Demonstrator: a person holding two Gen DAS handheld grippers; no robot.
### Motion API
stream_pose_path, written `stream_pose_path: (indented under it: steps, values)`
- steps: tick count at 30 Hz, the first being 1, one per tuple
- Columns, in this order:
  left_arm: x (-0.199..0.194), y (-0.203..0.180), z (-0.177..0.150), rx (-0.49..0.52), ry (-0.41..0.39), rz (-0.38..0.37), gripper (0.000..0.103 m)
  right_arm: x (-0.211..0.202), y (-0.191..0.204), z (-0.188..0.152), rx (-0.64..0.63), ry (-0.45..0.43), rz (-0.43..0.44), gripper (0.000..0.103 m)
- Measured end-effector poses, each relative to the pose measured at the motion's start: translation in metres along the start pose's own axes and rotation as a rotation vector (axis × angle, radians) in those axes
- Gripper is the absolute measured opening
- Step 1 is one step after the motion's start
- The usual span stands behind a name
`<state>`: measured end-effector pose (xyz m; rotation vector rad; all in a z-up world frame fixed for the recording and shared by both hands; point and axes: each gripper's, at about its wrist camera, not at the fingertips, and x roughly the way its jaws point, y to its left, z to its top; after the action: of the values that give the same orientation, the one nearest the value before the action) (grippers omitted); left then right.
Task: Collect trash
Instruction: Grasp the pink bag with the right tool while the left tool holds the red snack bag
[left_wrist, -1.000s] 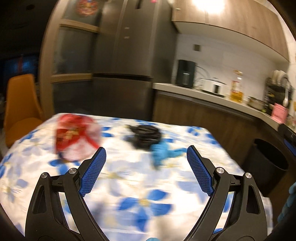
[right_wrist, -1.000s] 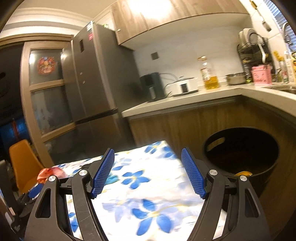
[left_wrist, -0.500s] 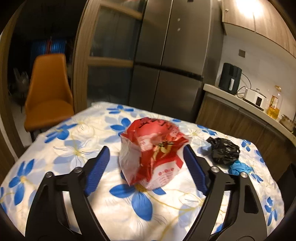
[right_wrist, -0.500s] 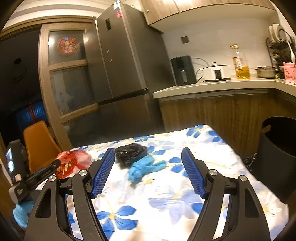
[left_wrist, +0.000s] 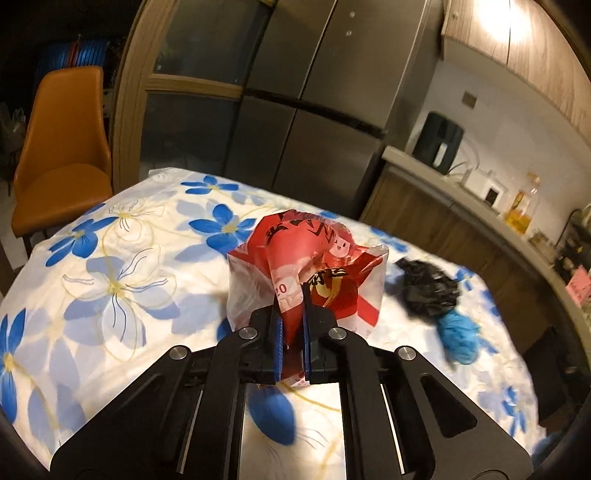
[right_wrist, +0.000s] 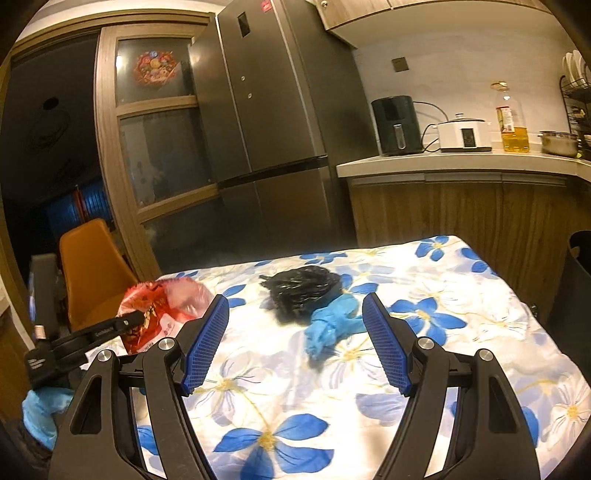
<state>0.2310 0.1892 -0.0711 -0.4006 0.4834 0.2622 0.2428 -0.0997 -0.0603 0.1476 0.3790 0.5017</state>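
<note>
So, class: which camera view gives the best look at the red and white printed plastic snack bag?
The left wrist view: the red and white printed plastic snack bag fills the centre, pinched by the left tongs. The right wrist view shows it only small and blurred at the left, partly behind those tongs.

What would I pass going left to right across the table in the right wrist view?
Red snack bag, pinched by the left tool → black crumpled bag → blue glove → dark bin past the table's right edge.
</note>
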Motion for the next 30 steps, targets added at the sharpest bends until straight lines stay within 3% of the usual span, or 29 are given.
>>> stream_pose_path:
  steps: [4, 13, 17, 21, 25, 30]
  values:
    - [-0.019, -0.006, -0.009, -0.034, 0.005, -0.038, 0.007, 0.006, 0.009, -0.003, -0.005, 0.016, 0.033, 0.074]
    - [-0.032, -0.032, -0.043, 0.038, 0.061, -0.111, 0.01, 0.006, 0.025, -0.007, -0.032, 0.024, 0.07, 0.074]
    - [-0.036, -0.034, -0.052, 0.072, 0.066, -0.122, 0.008, 0.007, 0.019, -0.006, -0.009, 0.031, 0.055, 0.074]
    - [-0.05, -0.022, -0.052, 0.043, 0.035, -0.112, 0.006, 0.009, 0.02, -0.004, -0.012, 0.034, 0.052, 0.074]
    - [-0.076, 0.0, -0.042, -0.013, -0.029, -0.053, 0.006, 0.024, 0.033, -0.002, -0.021, 0.055, 0.086, 0.074]
    - [-0.104, 0.037, -0.026, -0.084, -0.138, 0.114, 0.006, 0.059, 0.06, -0.005, -0.028, 0.107, 0.146, 0.073]
